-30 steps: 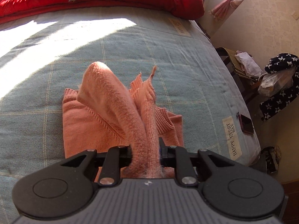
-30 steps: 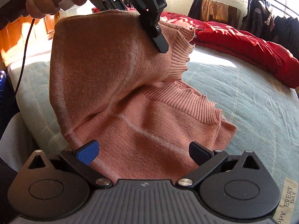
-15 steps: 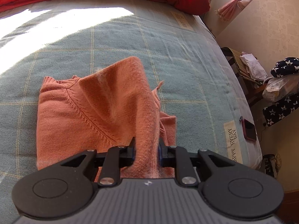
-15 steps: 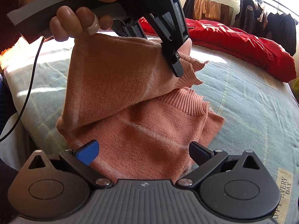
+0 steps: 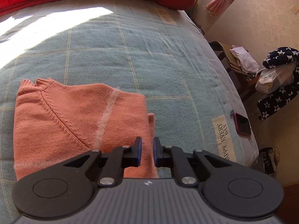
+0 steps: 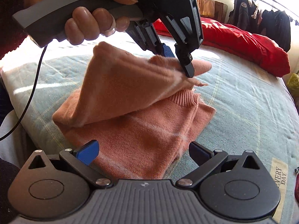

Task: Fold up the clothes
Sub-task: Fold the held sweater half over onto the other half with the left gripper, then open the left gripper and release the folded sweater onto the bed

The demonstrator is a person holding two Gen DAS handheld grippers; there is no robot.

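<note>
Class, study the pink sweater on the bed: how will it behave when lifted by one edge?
Probably floppy: the sweater sags in a tent from the left gripper. Likely light: one pinch holds the flap up. Probably not slippery: the knit looks fuzzy.

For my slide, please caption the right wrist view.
Left gripper lowers a flap of the salmon-pink knitted sweater onto itself; open right gripper waits.

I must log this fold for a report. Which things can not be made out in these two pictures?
Left wrist view: the near edge of the sweater is hidden behind the body of the left hand-held gripper.
Right wrist view: the raised flap covers the layers beneath, so the sleeves cannot be found.
Right wrist view: a red object is cut off by the right edge.
</note>
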